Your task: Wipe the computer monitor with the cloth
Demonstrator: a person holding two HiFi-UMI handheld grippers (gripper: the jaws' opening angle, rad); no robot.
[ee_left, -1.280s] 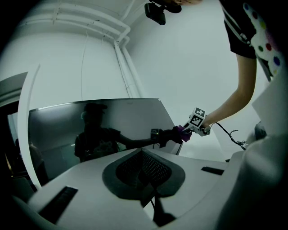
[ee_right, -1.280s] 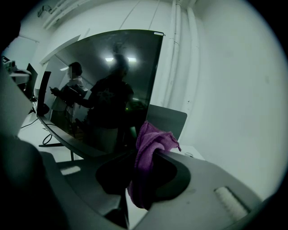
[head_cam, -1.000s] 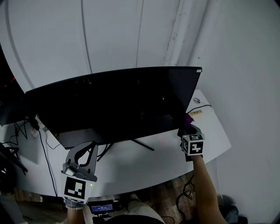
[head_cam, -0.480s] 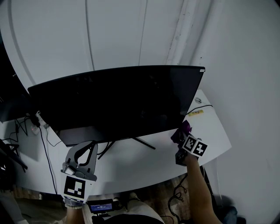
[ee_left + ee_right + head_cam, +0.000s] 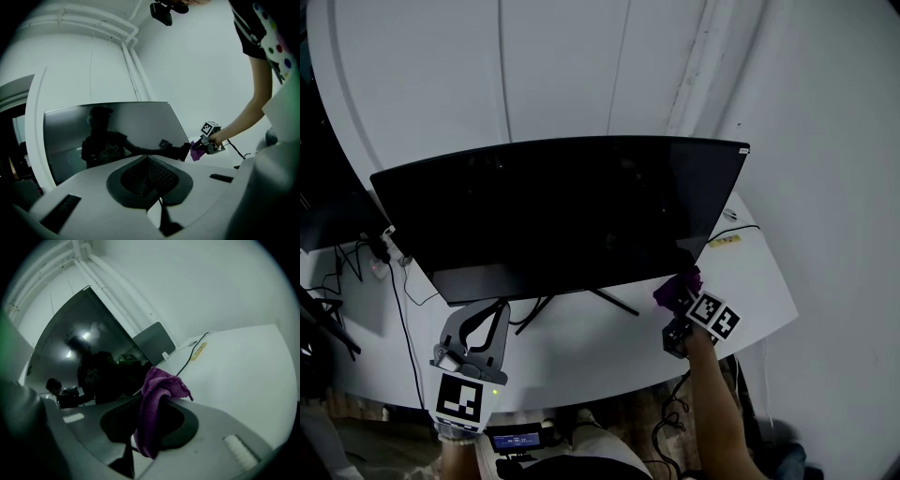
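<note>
Where the purple cloth (image 5: 158, 387) bunches between the clamped jaws of my right tongs (image 5: 682, 307), it sits just beside the monitor's (image 5: 562, 216) near right corner. My left tongs (image 5: 479, 319) hang closed and empty, near left over the white desk (image 5: 581, 352).

A white desk (image 5: 609, 349) is carrying a dark monitor (image 5: 562, 211), which is standing on thin black legs (image 5: 615, 303). Near the desk's right end, a black cable (image 5: 741, 228) and a small yellow strip (image 5: 724, 241) are lying.
</note>
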